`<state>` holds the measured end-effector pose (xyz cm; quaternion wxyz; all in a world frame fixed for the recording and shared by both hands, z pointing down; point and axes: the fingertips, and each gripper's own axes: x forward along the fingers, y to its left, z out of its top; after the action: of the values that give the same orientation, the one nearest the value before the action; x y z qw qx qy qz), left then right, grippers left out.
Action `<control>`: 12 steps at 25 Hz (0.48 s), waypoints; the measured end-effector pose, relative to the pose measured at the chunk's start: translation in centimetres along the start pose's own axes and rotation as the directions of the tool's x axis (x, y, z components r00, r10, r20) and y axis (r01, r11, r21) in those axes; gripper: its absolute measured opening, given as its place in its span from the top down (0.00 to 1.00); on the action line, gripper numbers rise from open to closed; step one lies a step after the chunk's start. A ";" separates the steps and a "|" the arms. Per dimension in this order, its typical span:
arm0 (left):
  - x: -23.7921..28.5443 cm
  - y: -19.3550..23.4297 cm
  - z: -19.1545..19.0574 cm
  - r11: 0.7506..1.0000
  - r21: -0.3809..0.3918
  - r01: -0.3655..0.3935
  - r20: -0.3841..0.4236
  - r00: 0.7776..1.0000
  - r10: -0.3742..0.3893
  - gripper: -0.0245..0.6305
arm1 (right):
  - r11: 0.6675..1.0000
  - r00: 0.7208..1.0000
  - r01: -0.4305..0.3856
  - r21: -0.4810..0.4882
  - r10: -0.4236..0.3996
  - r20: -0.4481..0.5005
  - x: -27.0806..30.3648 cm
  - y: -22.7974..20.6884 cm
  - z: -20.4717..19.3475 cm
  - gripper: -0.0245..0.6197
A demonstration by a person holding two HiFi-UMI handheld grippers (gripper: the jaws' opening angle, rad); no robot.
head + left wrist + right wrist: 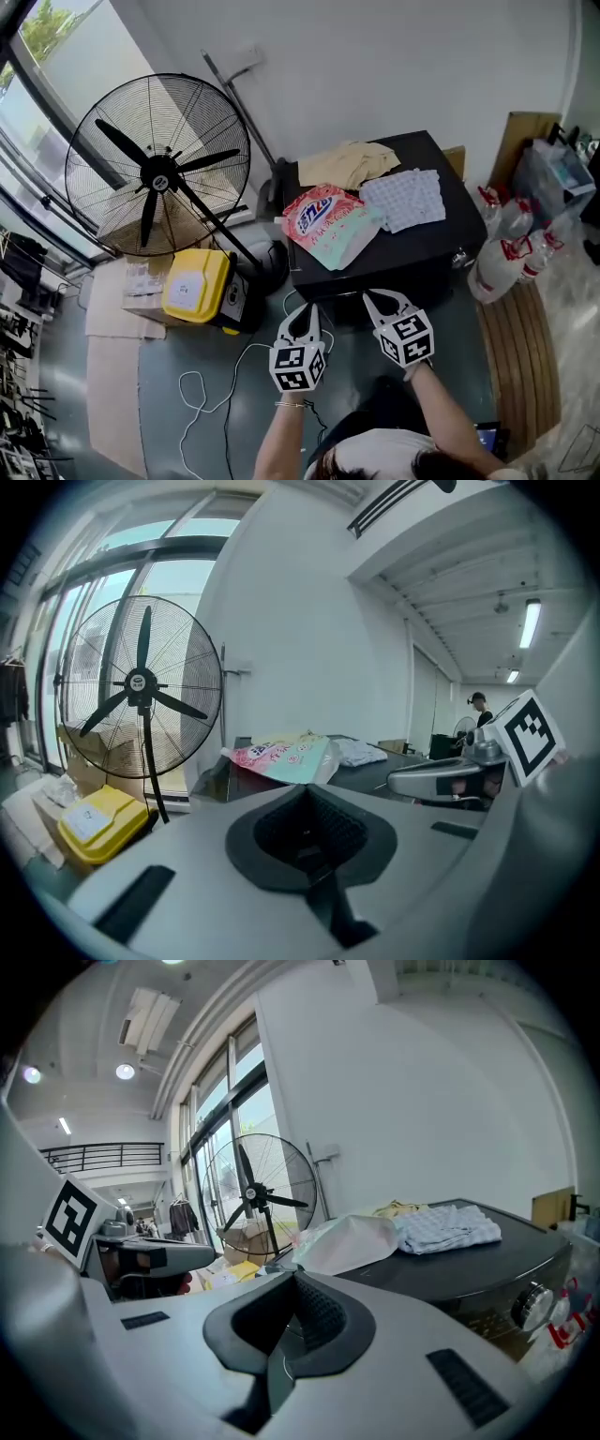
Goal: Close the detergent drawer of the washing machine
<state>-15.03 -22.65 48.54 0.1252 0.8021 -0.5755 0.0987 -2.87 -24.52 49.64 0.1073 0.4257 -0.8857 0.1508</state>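
At the far left a standing fan (pixel 157 173) and a yellow box (pixel 195 286) sit on the floor, well clear of the work. Next comes our left gripper (pixel 305 309), hanging just short of the washing machine (pixel 412 248) and aimed at its front. Its fingers (pixel 169 855) are pressed together with nothing between them. We judge that this suits a push, since a drawer being shut needs no grasp.

On the machine's lid lie a detergent bag (pixel 328 223), a beige cloth (pixel 349 161) and a checked cloth (pixel 405 199). They were probably set there to keep them within reach of the drawer.

The detergent drawer belongs on the front panel below that lid. The head view sees that face only as a thin dark strip, and neither gripper view shows the drawer plainly. We cannot tell how far out it stands.

Our right gripper (pixel 382 298) hovers beside the left one, equally near the front edge, and its fingers (pixel 441 1335) also meet on nothing. From its view a control knob (pixel 532 1305) shows on the panel to the right. Some bottles (pixel 502 253) stand on the floor beyond the machine.
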 end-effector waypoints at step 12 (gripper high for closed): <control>-6.3 -1.8 3.3 0.997 0.036 0.062 0.044 0.997 -0.064 0.94 | 0.999 0.997 0.042 -0.029 -0.040 0.063 -6.0 3.8 3.7 0.93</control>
<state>-15.23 -17.50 43.35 0.1012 0.8239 -0.5509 0.0867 -2.44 -19.30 43.58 0.0892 0.4468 -0.8818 0.1217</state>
